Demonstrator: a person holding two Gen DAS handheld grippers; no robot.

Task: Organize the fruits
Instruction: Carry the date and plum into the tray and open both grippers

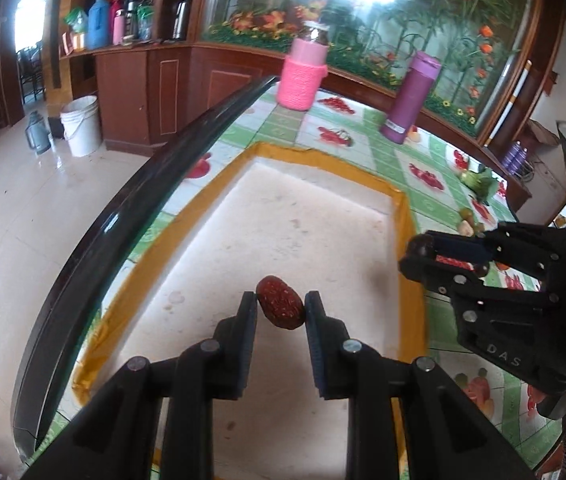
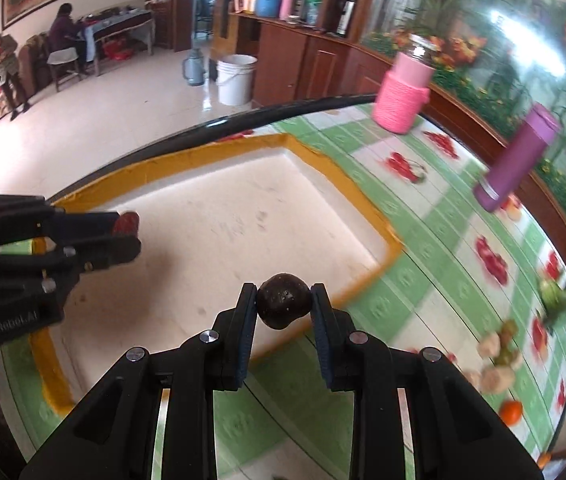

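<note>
Fruit sits in both tongs now; the left tongs (image 1: 281,306) are squeezed on a wrinkly red date (image 1: 280,302), and the right tongs (image 2: 283,300) are squeezed on a round dark brown fruit (image 2: 284,300); I cannot tell what kind it is. Both fruits hang in the air over the white mat (image 1: 283,224) with the yellow edge (image 1: 403,216) on the tabletop (image 2: 423,240). The mat looks like the place to put them, I think. To do it well, go down slow until each fruit nearly touches the mat; then let go softly, so the round one does not roll away; keep the two tongs apart so they do not bump; put the date and the round fruit in different spots. More fruits (image 2: 499,356) wait near the far side of the tabletop.
</note>
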